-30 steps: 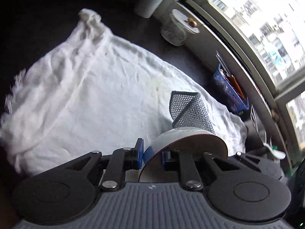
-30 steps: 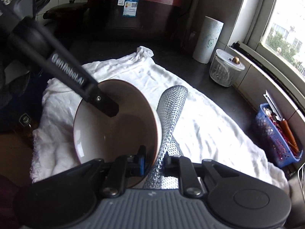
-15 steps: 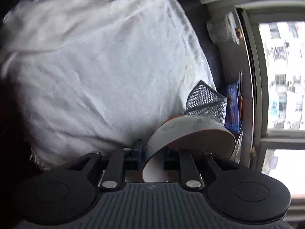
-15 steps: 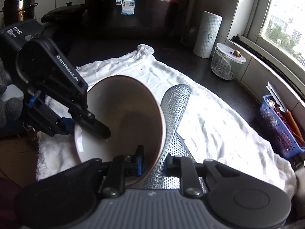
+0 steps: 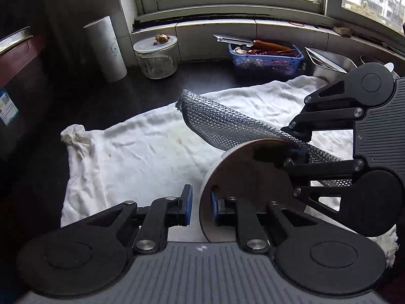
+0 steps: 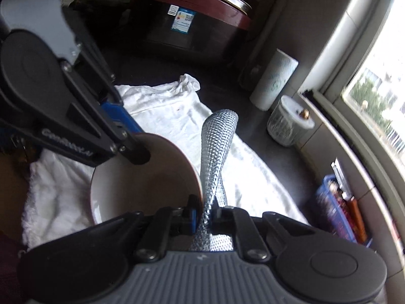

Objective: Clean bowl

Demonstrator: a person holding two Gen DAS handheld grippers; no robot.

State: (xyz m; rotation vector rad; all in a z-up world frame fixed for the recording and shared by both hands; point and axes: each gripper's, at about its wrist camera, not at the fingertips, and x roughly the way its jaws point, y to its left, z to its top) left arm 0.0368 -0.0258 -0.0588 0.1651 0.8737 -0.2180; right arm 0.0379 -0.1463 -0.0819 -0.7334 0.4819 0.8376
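Observation:
A bowl [image 5: 248, 177], brown inside and white outside, hangs tilted above a white cloth [image 5: 141, 152]. My left gripper [image 5: 201, 209] is closing on its rim, one blue pad inside and one outside. In the right wrist view the bowl [image 6: 141, 177] opens toward the camera, and the left gripper [image 6: 134, 139] reaches in from the upper left. My right gripper [image 6: 204, 214] is closing on a silver mesh scrubber [image 6: 217, 147], pinched right at the bowl's rim. From the left wrist, the right gripper [image 5: 291, 147] comes in from the right and the mesh scrubber [image 5: 222, 124] stretches away over the cloth.
On the dark counter by the window stand a paper towel roll [image 5: 106, 48], a glass jar [image 5: 155, 58], a blue basket [image 5: 265, 59] of utensils and a steel tray [image 5: 329, 62]. A large dark red cooker [image 6: 192, 22] fills the back.
My left gripper rolled and rose with the bowl, so its view swung from the cloth to the window. The bowl's opening turned. My right gripper barely moved and kept the mesh.

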